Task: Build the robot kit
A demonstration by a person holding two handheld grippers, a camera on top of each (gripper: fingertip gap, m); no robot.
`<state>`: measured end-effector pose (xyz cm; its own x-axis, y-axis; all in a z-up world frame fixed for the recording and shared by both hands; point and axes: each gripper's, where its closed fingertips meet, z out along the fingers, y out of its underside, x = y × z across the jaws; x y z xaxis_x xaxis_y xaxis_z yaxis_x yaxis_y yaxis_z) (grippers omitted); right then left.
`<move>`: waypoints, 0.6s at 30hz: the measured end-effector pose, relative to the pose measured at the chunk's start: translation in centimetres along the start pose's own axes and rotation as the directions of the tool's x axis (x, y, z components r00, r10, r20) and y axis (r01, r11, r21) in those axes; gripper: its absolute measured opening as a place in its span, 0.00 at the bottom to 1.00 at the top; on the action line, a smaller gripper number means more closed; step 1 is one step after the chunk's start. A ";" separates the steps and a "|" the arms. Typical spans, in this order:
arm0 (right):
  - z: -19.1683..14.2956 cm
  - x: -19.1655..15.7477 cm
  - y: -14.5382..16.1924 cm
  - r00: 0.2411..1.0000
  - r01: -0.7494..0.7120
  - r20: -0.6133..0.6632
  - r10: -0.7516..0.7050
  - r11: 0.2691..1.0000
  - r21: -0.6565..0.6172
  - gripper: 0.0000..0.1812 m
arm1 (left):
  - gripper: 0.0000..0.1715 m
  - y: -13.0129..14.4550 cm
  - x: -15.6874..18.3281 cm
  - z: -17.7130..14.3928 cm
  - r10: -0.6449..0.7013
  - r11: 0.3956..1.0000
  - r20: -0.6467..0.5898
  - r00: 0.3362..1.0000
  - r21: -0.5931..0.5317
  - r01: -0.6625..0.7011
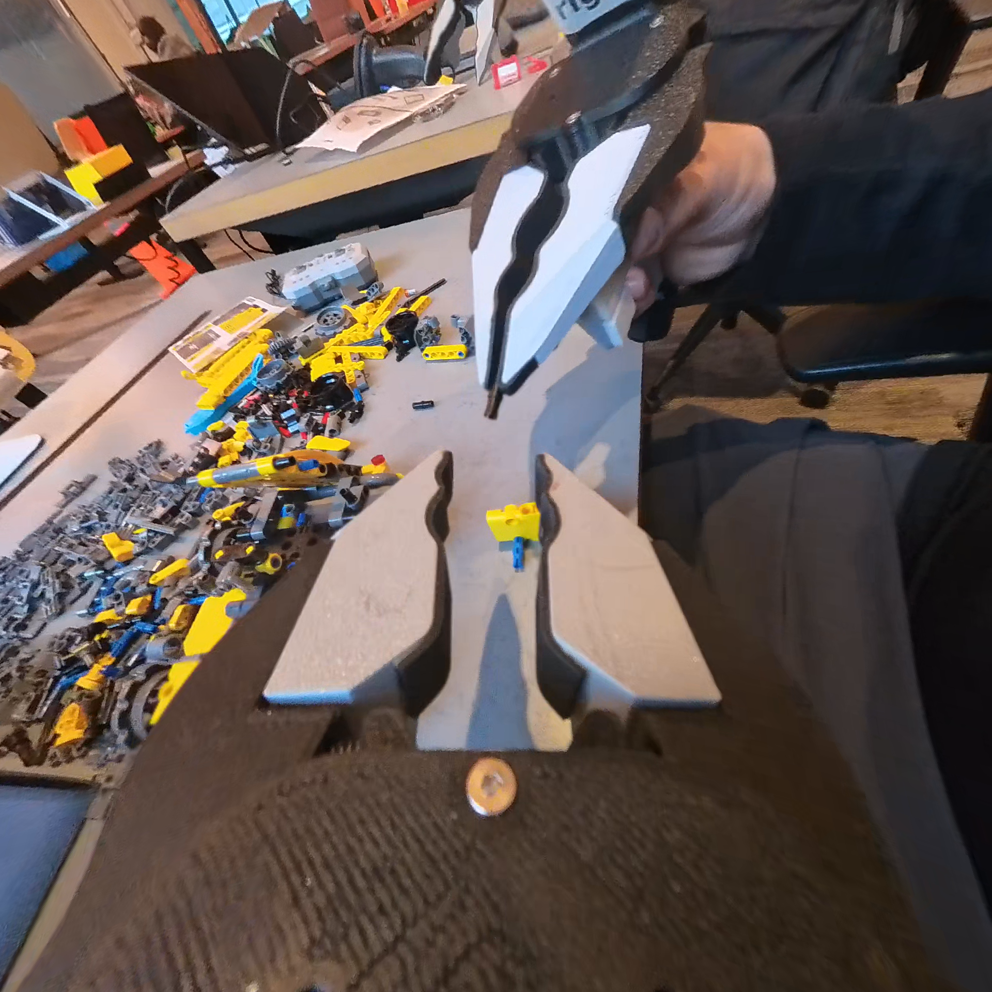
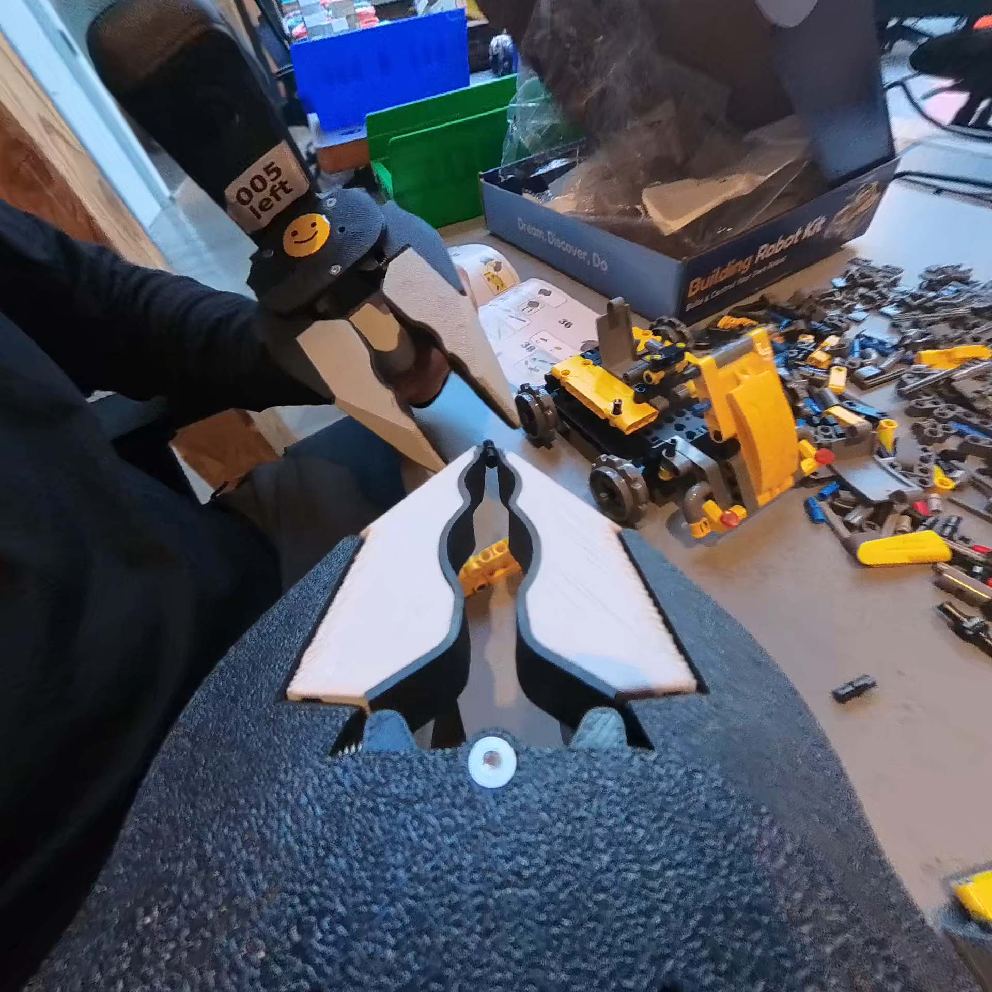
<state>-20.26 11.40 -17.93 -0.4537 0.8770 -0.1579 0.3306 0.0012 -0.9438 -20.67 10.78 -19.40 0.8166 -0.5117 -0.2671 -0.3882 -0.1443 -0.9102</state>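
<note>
Grey counter (image 1: 483, 429) in a workshop, strewn with building-kit parts; left hand-held gripper (image 1: 494, 483) released, jaws apart, hovering over a small yellow brick with blue pin (image 1: 514, 523) lying just beside its right finger; right hand-held gripper (image 2: 489, 456) clenched on a small black pin (image 2: 489, 448) at its fingertips, above the counter near its edge; partly built yellow-and-black vehicle (image 2: 671, 424) near both grippers; loose black pin (image 2: 853, 688) apart; dark blue kit box (image 2: 682, 268) behind; instruction sheet (image 2: 526, 322) beside it.

right tool (image 2: 489, 456) pinching small black pin (image 2: 489, 450) | left tool (image 2: 480, 443) spread, just beside | yellow vehicle model (image 2: 692, 424) near
</note>
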 end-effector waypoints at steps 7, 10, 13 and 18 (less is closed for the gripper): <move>-1.3 2.2 0.6 0.997 -0.050 -0.058 0.052 0.998 0.031 0.02 | 0.17 1.0 0.9 0.0 -0.009 0.999 -0.008 1.000 -0.050 0.009; -1.6 2.7 1.2 0.996 -0.040 -0.080 0.041 0.999 0.013 0.02 | 0.17 1.1 1.2 -0.4 -0.032 0.999 -0.015 0.999 -0.037 0.031; -1.9 3.3 2.1 0.994 -0.024 -0.109 0.024 1.000 0.001 0.02 | 0.23 1.8 1.0 -0.7 -0.104 0.993 -0.020 0.994 -0.059 0.102; -2.4 3.7 2.7 0.990 -0.010 -0.142 0.009 1.000 -0.010 0.02 | 0.33 3.0 1.1 -0.9 -0.190 0.975 -0.059 0.980 -0.125 0.182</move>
<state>-19.10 15.78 -20.37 -0.3284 0.9365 -0.1233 0.3439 -0.0030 -0.9390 -21.35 9.03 -22.08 0.8488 -0.5241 -0.0701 -0.2836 -0.3393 -0.8969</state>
